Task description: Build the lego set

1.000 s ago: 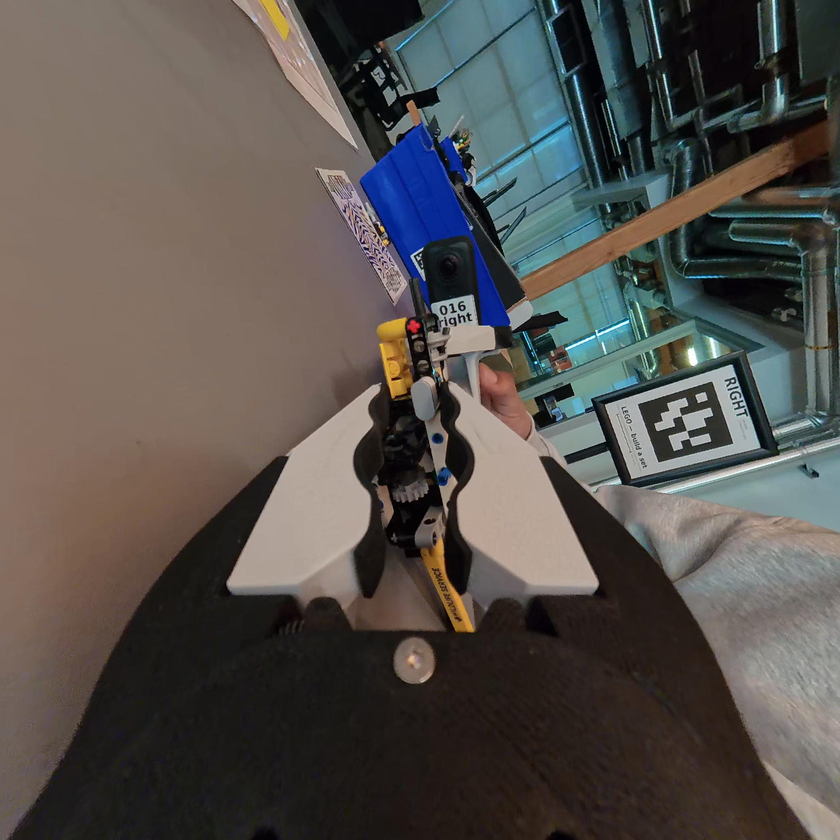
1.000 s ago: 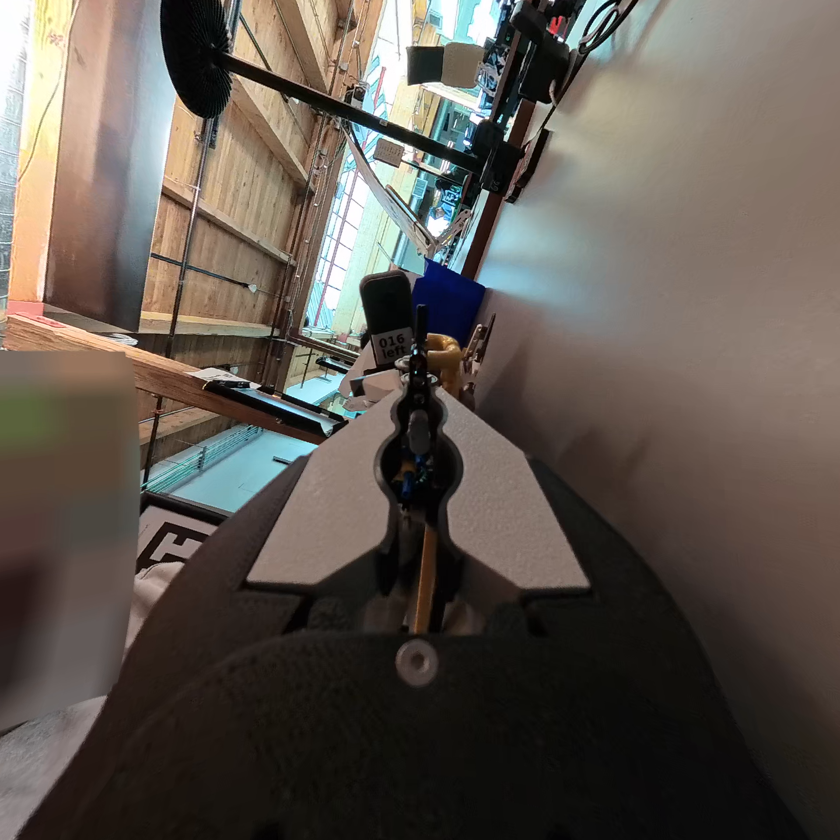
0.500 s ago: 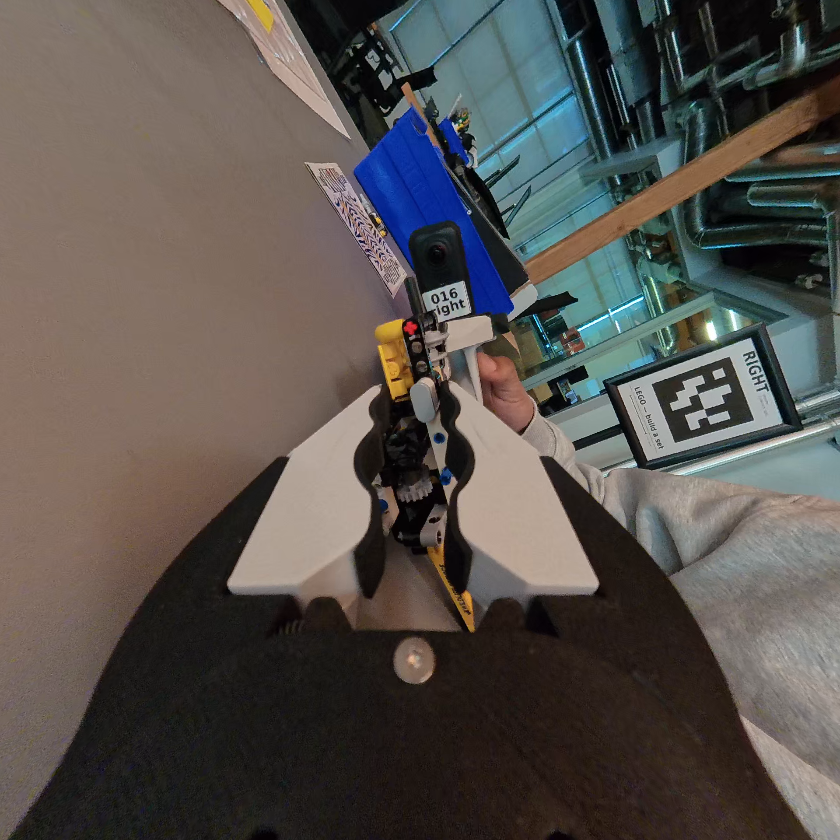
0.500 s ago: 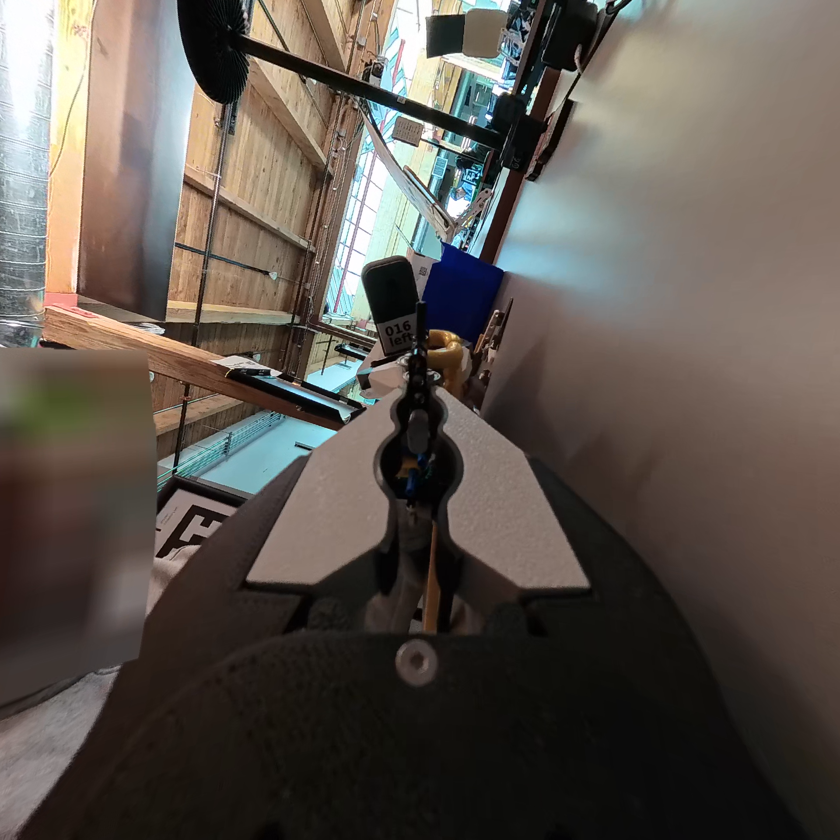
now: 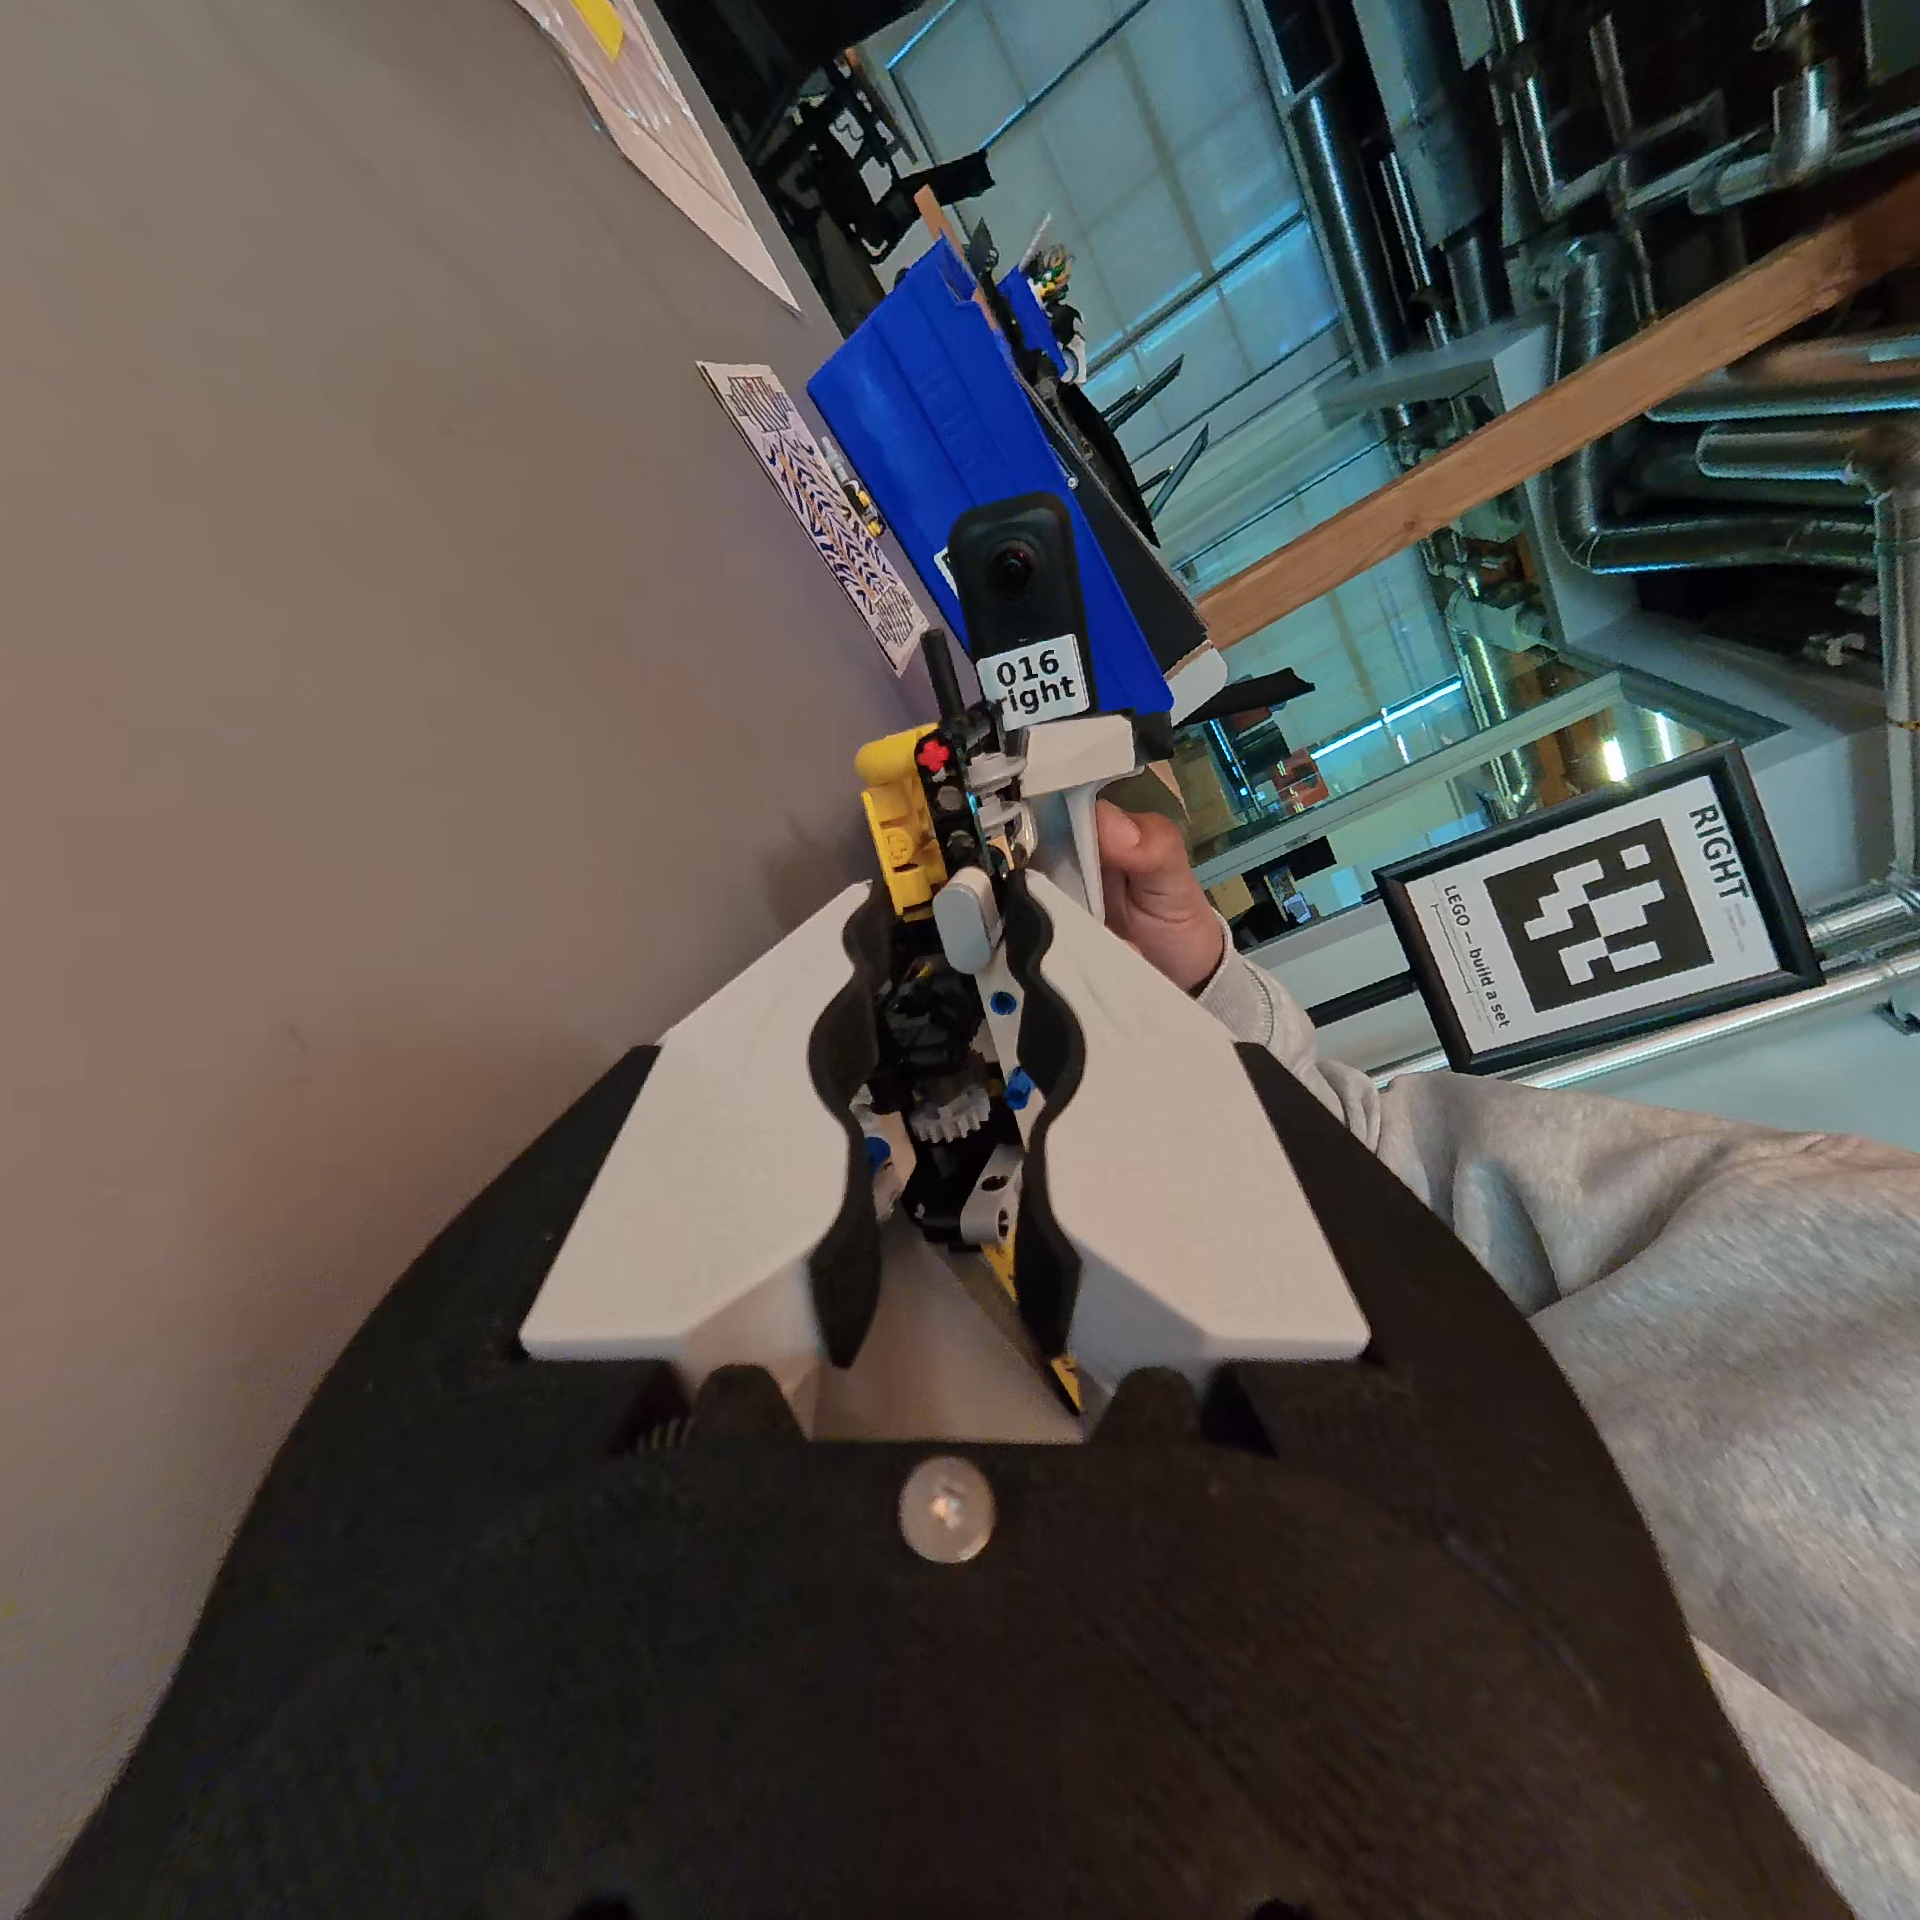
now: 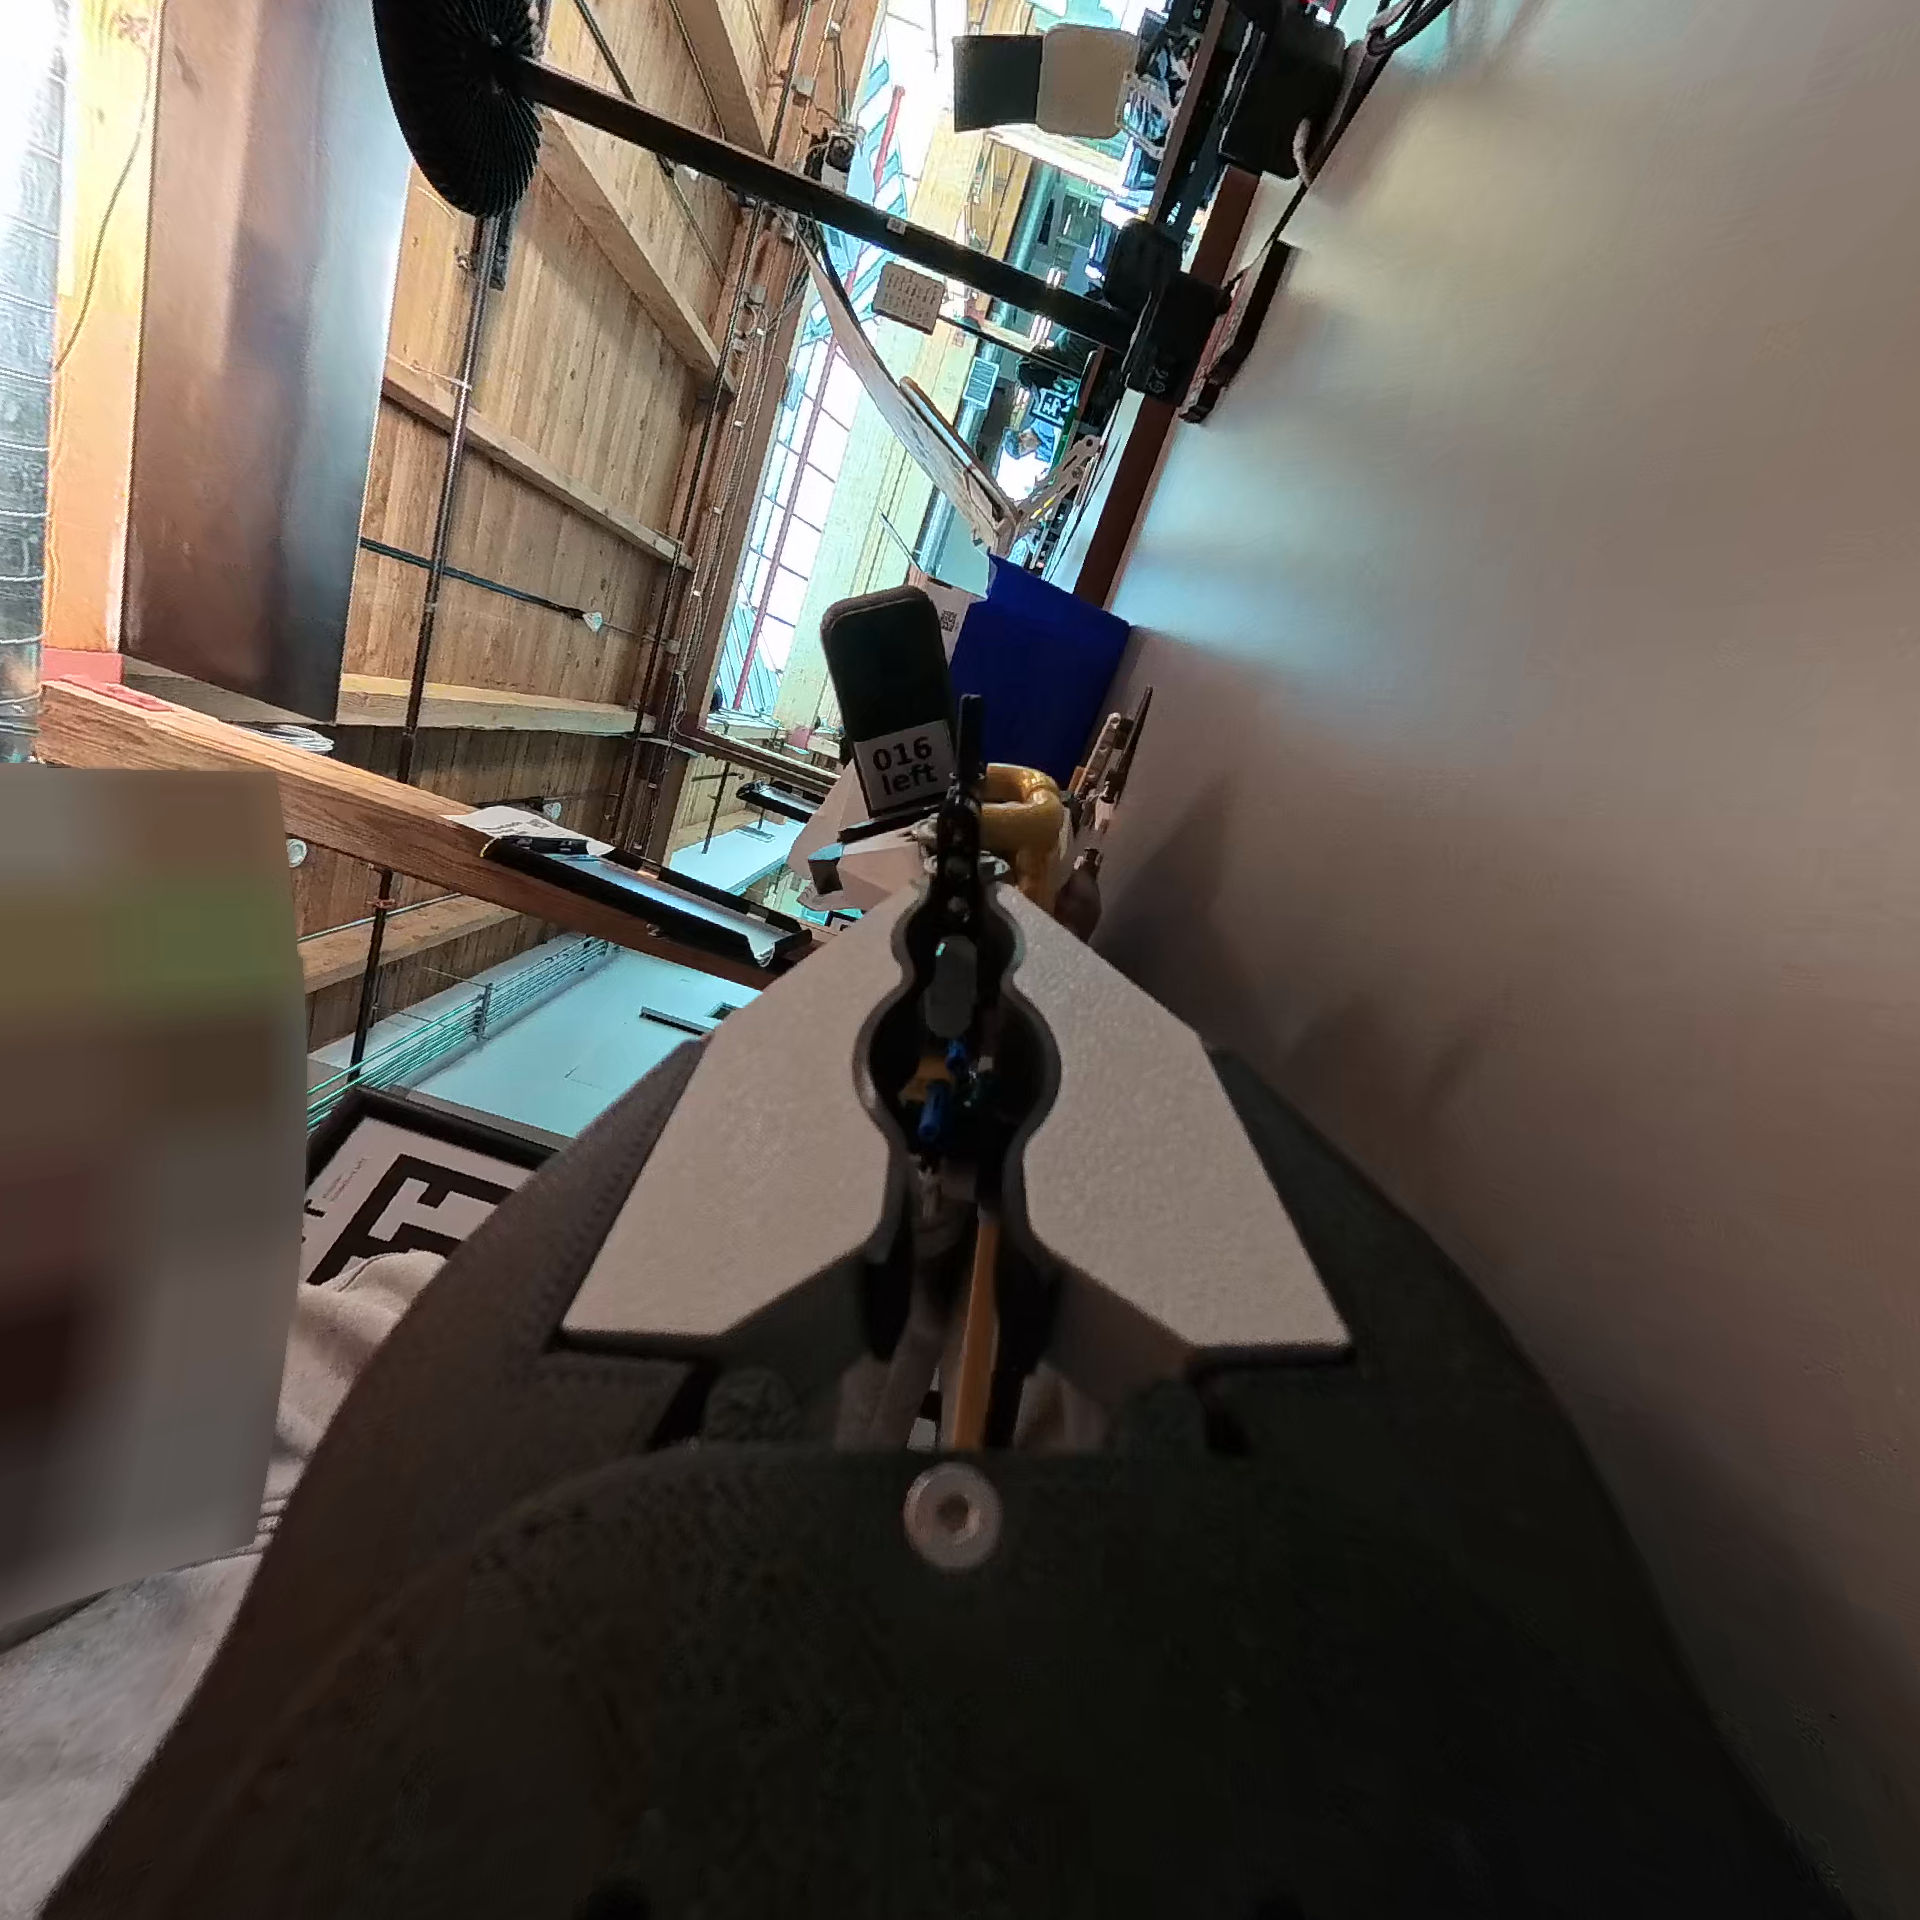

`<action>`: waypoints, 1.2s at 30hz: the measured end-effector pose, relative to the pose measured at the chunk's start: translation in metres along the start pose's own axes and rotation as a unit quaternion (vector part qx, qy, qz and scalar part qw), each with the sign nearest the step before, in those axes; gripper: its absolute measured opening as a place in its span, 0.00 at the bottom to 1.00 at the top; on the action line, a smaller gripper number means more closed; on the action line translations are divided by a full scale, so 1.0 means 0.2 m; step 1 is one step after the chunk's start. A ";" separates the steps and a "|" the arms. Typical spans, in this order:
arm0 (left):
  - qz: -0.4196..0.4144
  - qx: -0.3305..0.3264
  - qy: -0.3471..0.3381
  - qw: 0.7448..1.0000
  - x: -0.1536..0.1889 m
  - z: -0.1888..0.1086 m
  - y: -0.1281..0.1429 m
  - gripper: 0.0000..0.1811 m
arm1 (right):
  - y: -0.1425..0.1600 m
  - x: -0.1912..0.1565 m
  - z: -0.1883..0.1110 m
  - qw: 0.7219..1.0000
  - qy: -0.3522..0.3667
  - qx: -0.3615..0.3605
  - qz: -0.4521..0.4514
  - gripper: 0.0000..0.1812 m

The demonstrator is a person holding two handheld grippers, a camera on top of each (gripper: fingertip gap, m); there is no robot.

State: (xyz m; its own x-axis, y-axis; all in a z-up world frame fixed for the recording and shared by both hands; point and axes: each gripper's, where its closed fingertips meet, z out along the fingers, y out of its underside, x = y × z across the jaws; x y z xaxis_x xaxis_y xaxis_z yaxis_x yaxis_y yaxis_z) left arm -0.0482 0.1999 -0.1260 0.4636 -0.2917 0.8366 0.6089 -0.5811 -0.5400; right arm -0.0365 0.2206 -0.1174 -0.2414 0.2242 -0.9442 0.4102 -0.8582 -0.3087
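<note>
Tongs on both sides are clamped on the same lego assembly (image 5: 940, 1039), which I hold up off the grey worktop (image 5: 364, 727) between them. My left tongs (image 5: 940, 1049) pinch its black geared middle, pads pressed on either flank. I judge that grip steadies the build while the right tongs (image 6: 956, 997), closed tight on its thin edge, press or align a part from the opposite end. Holding it from two sides likely keeps it from twisting under the push. The left wrist view gives me the detail: a yellow block (image 5: 896, 831) on the worktop side, a black beam with a red pin (image 5: 937, 754), a white gear (image 5: 951, 1122) deep between the pads, and the hand (image 5: 1158, 894) gripping the other tool. The right wrist view shows the build only edge-on, a narrow black strip with a grey pin (image 6: 948, 992), but it reveals the blue box (image 6: 1039, 686) standing behind on the worktop.
</note>
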 end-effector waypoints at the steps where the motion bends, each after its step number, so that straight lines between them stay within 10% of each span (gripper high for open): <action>1: 0.001 -0.001 0.000 1.000 0.00 0.00 0.00 0.11 | 0.00 0.00 0.00 1.000 0.000 0.000 0.000 0.03; 20: -0.035 0.002 -0.007 0.999 -0.03 0.01 0.00 0.11 | -0.01 0.02 0.00 0.999 0.028 0.010 -0.016 0.03; 36: -0.017 -0.049 -0.141 0.989 -0.08 0.03 0.05 0.36 | 0.02 0.10 0.04 0.997 0.073 0.024 0.021 0.03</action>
State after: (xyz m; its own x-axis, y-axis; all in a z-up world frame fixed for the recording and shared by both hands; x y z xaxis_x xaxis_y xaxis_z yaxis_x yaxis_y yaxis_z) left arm -0.0443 0.2032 -0.1452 0.6132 -0.0552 0.7880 0.5686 -0.6616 -0.4888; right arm -0.0472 0.2170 -0.1363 -0.0930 0.2502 -0.9637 0.3731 -0.8887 -0.2667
